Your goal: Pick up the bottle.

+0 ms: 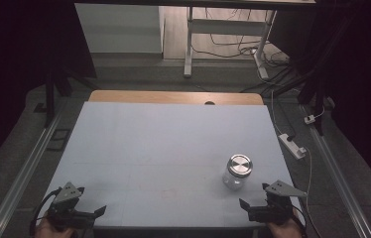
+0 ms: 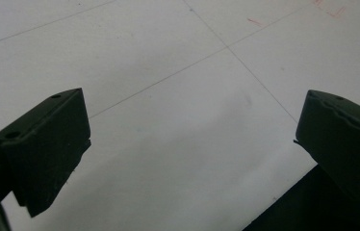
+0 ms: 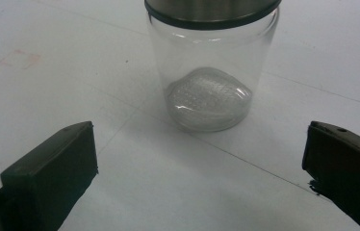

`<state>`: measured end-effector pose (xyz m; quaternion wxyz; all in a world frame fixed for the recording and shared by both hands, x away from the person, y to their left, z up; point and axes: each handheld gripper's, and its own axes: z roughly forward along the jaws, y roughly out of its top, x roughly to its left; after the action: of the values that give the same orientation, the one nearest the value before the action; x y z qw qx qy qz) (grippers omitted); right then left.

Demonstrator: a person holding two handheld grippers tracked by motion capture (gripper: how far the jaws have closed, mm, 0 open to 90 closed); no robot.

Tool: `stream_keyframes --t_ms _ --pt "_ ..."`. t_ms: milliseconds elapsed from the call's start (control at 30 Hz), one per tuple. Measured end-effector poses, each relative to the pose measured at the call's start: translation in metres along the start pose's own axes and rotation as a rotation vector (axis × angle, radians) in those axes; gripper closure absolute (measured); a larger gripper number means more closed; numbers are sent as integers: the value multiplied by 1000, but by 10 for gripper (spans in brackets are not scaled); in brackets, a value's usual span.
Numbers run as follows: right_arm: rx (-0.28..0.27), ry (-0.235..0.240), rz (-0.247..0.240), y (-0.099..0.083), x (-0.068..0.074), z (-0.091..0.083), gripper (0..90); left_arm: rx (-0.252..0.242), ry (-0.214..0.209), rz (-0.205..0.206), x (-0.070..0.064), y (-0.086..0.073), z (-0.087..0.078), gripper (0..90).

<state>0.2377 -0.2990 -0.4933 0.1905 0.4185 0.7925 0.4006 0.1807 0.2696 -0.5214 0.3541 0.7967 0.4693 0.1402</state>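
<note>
A clear glass jar point(image 1: 236, 174) with a brushed metal lid point(image 1: 239, 165) stands upright on the white tabletop point(image 1: 163, 148), toward the front right. In the right gripper view the jar point(image 3: 210, 72) is straight ahead, a short way beyond the jaws, and looks empty. My right gripper point(image 1: 253, 207) sits at the front right edge, open, jaws wide apart, nothing between them. At the front left corner my left gripper point(image 1: 94, 214) is open too, and its view looks down on bare white table point(image 2: 183, 120) with thin pencil lines.
A wooden strip point(image 1: 176, 97) runs along the table's far edge. On the floor to the right lie a power strip point(image 1: 292, 145) and cables. A white desk frame point(image 1: 223, 34) stands behind. Metal rails point(image 1: 25, 168) flank the table.
</note>
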Motion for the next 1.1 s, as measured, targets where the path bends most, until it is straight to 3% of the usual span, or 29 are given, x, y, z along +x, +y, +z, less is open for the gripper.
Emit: stream_keyframes --t_ms 500,700,967,1100 --pt "-12 35 11 0 -2 0 0 -2 -2 4 -1 -1 -1 0" --pt "8 79 -9 1 -1 1 0 0 -2 13 -1 -1 0 0" --pt "17 83 -12 2 -1 2 0 0 -10 7 -1 -1 0 0" --pt "0 60 -18 5 0 1 0 1 -12 12 -1 0 0 0"
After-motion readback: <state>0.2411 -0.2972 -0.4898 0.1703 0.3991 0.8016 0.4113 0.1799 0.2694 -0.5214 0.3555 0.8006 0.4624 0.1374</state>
